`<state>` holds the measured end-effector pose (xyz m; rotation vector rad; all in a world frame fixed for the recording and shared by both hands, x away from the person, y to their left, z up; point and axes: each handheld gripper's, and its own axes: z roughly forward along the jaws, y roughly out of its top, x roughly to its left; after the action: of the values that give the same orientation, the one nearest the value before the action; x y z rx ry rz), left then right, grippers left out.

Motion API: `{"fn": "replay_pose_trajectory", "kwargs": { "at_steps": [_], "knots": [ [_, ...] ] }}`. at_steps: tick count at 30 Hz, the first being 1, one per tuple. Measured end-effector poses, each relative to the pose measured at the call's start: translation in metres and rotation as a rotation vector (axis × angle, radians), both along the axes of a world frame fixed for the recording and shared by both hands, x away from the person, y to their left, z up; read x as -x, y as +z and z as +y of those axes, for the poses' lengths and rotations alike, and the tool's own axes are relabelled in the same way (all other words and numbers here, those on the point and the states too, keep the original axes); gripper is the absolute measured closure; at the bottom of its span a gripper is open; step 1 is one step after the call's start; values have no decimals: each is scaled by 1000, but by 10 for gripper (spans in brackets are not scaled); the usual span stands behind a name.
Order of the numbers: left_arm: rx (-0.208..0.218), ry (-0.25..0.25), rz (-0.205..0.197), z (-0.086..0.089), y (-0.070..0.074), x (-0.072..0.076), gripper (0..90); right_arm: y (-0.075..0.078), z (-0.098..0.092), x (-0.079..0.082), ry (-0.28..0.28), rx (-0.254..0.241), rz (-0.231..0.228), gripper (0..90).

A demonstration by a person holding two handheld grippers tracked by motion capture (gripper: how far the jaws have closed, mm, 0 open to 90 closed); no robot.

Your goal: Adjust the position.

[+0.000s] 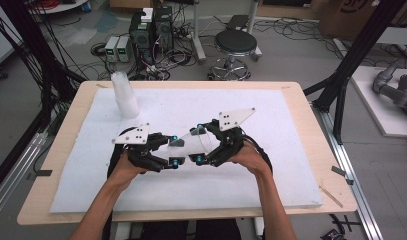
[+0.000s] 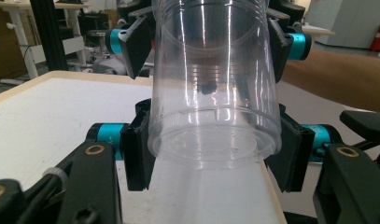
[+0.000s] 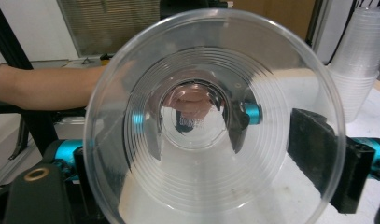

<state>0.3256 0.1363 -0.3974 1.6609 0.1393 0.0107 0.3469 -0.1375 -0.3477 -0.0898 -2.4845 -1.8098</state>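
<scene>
A clear plastic cup (image 1: 189, 144) lies on its side in the air above the white mat (image 1: 271, 165), held from both ends. My left gripper (image 1: 174, 151) is shut on the cup's base end, its black jaws pressing either side of the cup (image 2: 213, 116). My right gripper (image 1: 198, 148) is shut on the wider rim end. In the right gripper view I look straight into the cup's open mouth (image 3: 211, 116), with my right gripper (image 3: 201, 163) clamping its sides. In the left gripper view my left gripper (image 2: 213, 161) frames the round base.
A stack of clear cups (image 1: 124, 95) stands upright at the mat's far left, and the same stack of cups (image 3: 360, 60) shows in the right gripper view. Bare wooden table edge (image 1: 321, 165) borders the mat. A stool (image 1: 235, 45) and electronics sit on the floor beyond.
</scene>
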Motion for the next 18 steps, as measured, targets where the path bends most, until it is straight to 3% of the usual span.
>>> {"fn": "replay_pose_trajectory", "kwargs": {
  "at_steps": [4,15,17,18],
  "knots": [
    [-4,3,4,0,-1,0,416,0,1,1,6,-11,-18,280],
    [-10,6,6,0,-1,0,414,1,1,2,11,-9,-33,326],
    [-6,4,16,0,-1,-1,406,1,1,2,11,-9,-36,329],
    [0,7,38,-1,-1,-1,355,1,1,2,7,-6,-36,329]
  ]
}}
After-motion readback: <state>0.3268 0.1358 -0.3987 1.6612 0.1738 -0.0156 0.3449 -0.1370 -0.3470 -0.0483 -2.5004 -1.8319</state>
